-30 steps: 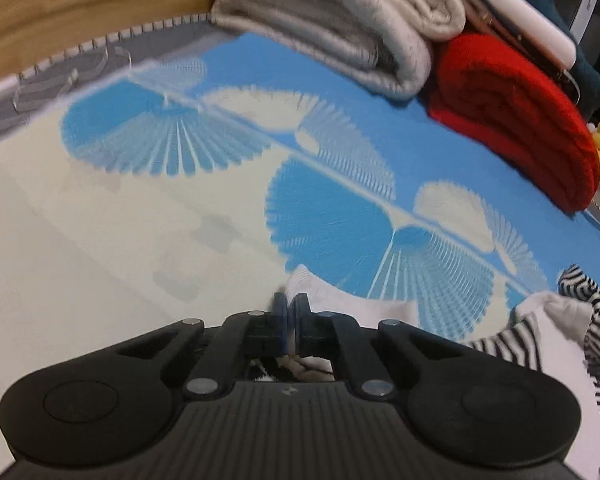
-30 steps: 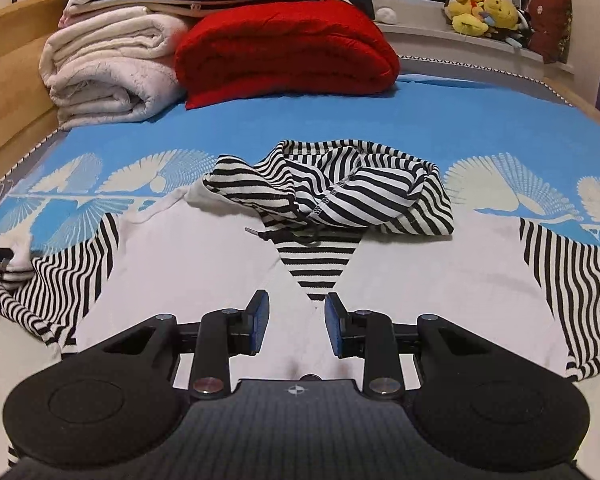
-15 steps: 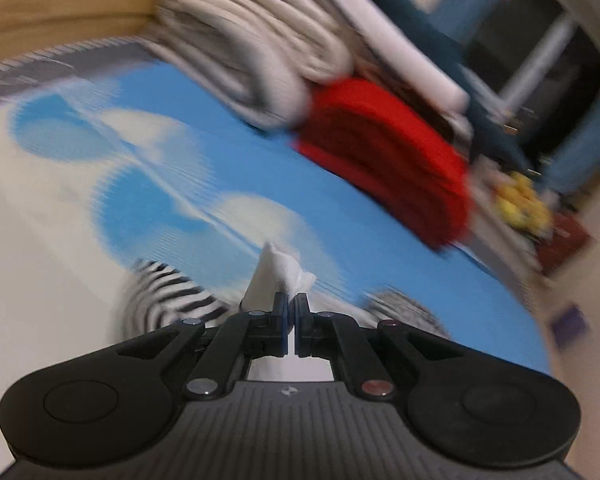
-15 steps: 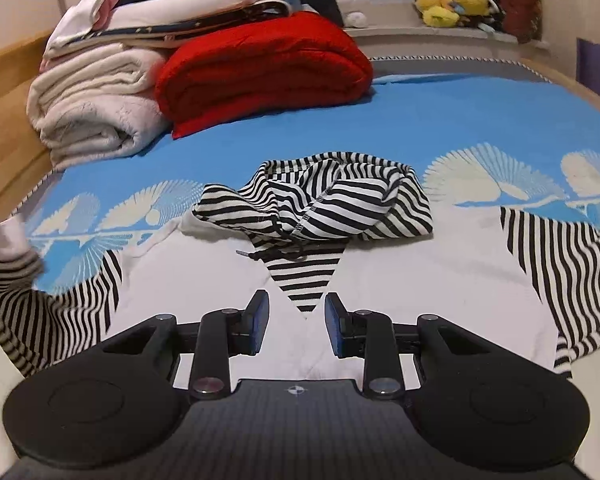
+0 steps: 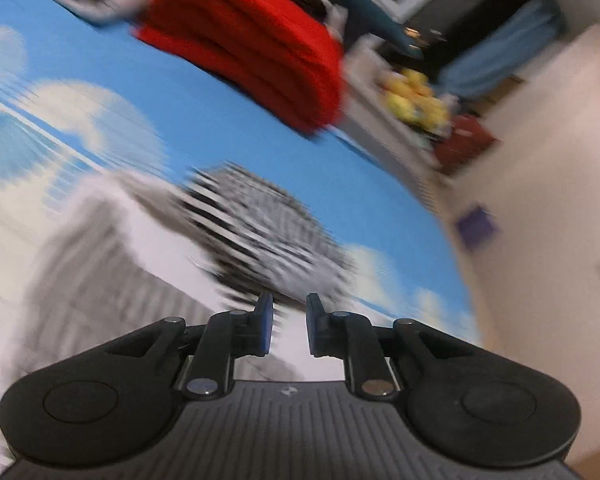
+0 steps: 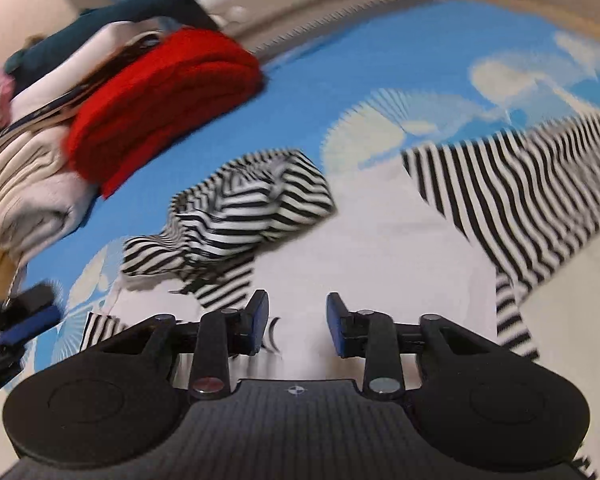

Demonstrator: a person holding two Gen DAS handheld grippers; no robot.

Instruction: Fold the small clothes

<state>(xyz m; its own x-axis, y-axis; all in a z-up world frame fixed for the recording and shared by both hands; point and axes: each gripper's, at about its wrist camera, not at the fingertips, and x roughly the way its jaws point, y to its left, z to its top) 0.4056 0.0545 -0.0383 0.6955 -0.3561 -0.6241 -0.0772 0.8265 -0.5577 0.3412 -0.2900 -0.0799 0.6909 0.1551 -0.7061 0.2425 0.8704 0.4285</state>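
A white hooded top lies flat on the blue patterned bedsheet, its black-and-white striped hood bunched at the collar. One striped sleeve stretches out to the right; the other lies in near the left chest. My left gripper hovers over the blurred hood and white body, its jaws opening with nothing between them. It also shows, blurred, as the left gripper at the right wrist view's left edge. My right gripper is open and empty above the chest, jaws opening slightly.
A folded red blanket and cream blankets are stacked at the head of the bed, with more folded linen on top. Yellow plush toys sit on a ledge beyond. A pale wall bounds the bed's far side.
The left gripper swept rightward over the top with the white cuff pinched, then opened and the cuff is gone from its jaws. The right gripper's view has rolled and shifted.
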